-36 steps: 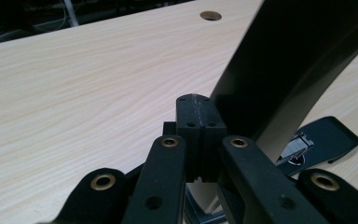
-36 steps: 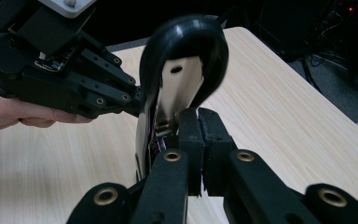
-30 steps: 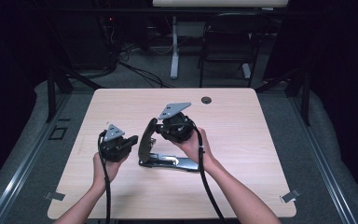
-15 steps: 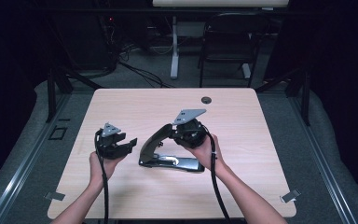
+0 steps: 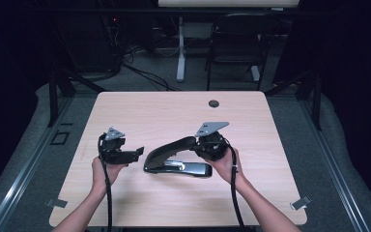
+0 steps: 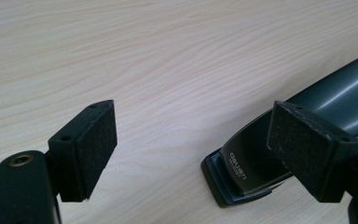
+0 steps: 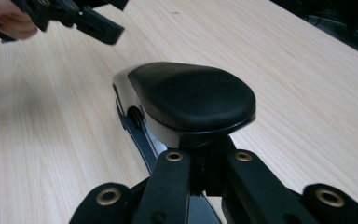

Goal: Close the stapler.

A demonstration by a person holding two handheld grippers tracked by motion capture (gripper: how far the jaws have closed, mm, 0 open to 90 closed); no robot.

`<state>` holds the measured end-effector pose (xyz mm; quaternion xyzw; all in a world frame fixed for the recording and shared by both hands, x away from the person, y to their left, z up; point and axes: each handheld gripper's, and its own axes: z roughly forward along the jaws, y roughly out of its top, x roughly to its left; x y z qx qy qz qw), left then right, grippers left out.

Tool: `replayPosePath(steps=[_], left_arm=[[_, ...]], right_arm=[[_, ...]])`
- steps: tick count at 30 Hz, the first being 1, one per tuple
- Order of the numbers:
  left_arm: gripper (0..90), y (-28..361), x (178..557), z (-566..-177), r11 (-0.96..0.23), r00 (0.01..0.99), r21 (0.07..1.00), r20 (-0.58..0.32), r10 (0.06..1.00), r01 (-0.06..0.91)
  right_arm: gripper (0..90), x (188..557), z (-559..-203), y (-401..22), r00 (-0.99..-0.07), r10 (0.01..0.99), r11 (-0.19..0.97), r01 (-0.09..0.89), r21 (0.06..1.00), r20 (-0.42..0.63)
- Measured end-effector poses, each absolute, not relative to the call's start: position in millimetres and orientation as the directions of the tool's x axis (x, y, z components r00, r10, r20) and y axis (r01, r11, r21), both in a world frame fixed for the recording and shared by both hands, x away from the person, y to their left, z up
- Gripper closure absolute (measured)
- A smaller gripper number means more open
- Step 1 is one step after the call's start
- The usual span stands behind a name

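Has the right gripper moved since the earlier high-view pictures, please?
Yes. The right gripper has shifted rightward and nearer the person, away from the table's grommet hole.

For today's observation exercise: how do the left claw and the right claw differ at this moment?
The left claw has just been opening, with nothing between its pads; the right claw is shut on the stapler handle. The left claw sits beside the stapler's front end, apart from it; the right claw is at the raised handle end. Both are black and hand-held over the table.

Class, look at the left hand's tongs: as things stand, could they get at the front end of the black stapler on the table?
Probably yes: the left tongs stand open, the stapler nose lies just beside one pad, and only bare table lies between.
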<state>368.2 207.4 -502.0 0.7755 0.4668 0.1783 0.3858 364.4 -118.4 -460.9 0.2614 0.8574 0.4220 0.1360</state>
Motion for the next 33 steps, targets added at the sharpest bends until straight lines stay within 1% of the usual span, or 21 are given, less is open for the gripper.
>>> replayPosePath(steps=[5, 10, 13, 19, 31, 33], left_arm=[[15.8, 205, 372, -509, -0.313, 0.524, 0.727, -0.076, 0.848, 0.612], [13.4, 208, 375, -514, -0.314, 0.519, 0.703, -0.092, 0.85, 0.638], [12.1, 210, 375, -515, -0.313, 0.517, 0.698, -0.094, 0.851, 0.644], [11.0, 213, 376, -516, -0.314, 0.517, 0.694, -0.098, 0.85, 0.648], [9.8, 215, 375, -516, -0.316, 0.527, 0.697, -0.104, 0.843, 0.644], [9.8, 217, 375, -516, -0.319, 0.53, 0.697, -0.103, 0.842, 0.642]], right_arm=[[90.0, 365, -475, -130, -0.817, 0.577, 0.513, 0.362, 0.778, 0.0], [90.0, 371, -488, -139, -0.804, 0.595, 0.516, 0.405, 0.755, 0.024], [90.0, 377, -496, -143, -0.795, 0.606, 0.509, 0.428, 0.747, 0.043], [90.0, 381, -511, -146, -0.78, 0.626, 0.535, 0.456, 0.711, 0.03], [89.8, 386, -528, -151, -0.763, 0.642, 0.56, 0.529, 0.638, 0.069], [89.8, 387, -527, -152, -0.762, 0.647, 0.577, 0.522, 0.628, 0.04]])
